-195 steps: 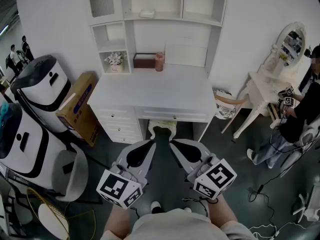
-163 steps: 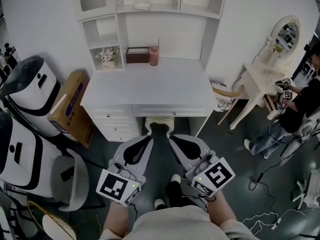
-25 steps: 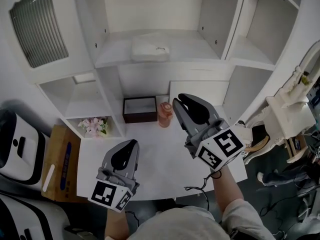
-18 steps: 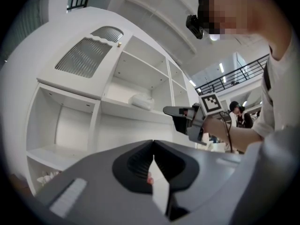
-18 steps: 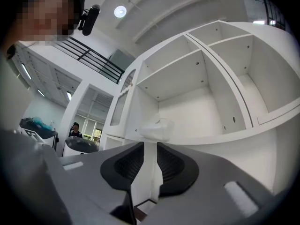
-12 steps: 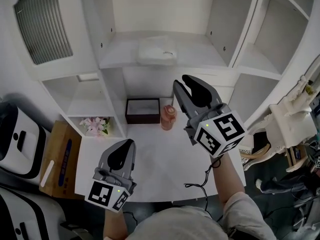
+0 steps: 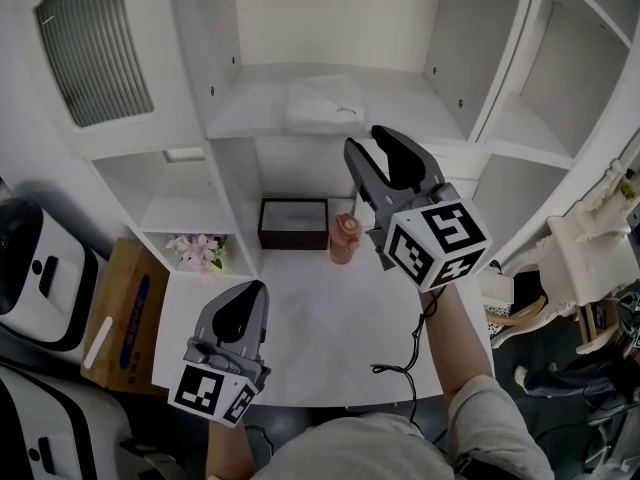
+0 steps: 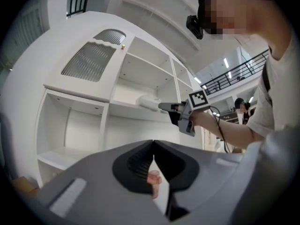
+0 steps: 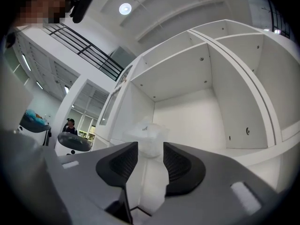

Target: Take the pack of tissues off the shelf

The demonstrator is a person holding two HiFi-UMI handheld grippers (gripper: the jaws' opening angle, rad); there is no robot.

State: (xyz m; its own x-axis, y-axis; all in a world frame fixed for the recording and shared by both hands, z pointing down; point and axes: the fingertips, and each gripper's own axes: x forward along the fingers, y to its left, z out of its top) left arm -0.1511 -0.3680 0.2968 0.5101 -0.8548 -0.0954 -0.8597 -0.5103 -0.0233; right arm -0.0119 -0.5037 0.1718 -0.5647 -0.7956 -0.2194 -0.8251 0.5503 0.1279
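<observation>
A white pack of tissues (image 7: 318, 104) lies on the upper shelf (image 7: 400, 93) of the white desk hutch. My right gripper (image 7: 378, 146) is raised just right of and below the pack, apart from it. In the right gripper view the pack (image 9: 149, 139) shows ahead through the gap of the right gripper (image 9: 151, 156); its jaws are opening and nothing is between them. My left gripper (image 7: 255, 290) hangs low over the desk top (image 7: 310, 348), shut and empty. In the left gripper view its tips (image 8: 153, 143) meet.
A dark brown box (image 7: 294, 224) and a pink bottle (image 7: 343, 240) stand at the back of the desk, under the shelf. A small flower pot (image 7: 198, 250) sits in the left cubby. A cardboard box (image 7: 125, 313) and white robots (image 7: 35, 268) stand at the left.
My right gripper has risen toward the upper shelf and its jaws have spread apart. The left gripper has stayed low over the desk.
</observation>
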